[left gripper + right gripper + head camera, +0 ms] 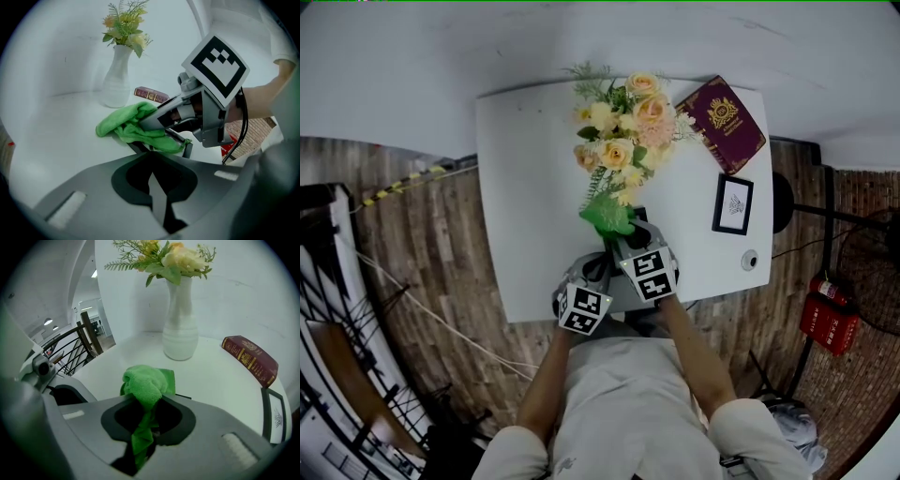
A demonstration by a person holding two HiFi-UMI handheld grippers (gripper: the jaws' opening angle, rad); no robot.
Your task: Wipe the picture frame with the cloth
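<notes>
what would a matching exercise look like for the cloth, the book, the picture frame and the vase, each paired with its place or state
Column 1
1. cloth
2. book
3. picture frame
4. vase

Column 2
a. white, upright, holding flowers
b. green, clamped in the jaws of the right gripper
c. dark red, at the far right corner of the table
d. black-edged, flat near the table's right edge

Pairs: 1-b, 2-c, 3-d, 4-a
</notes>
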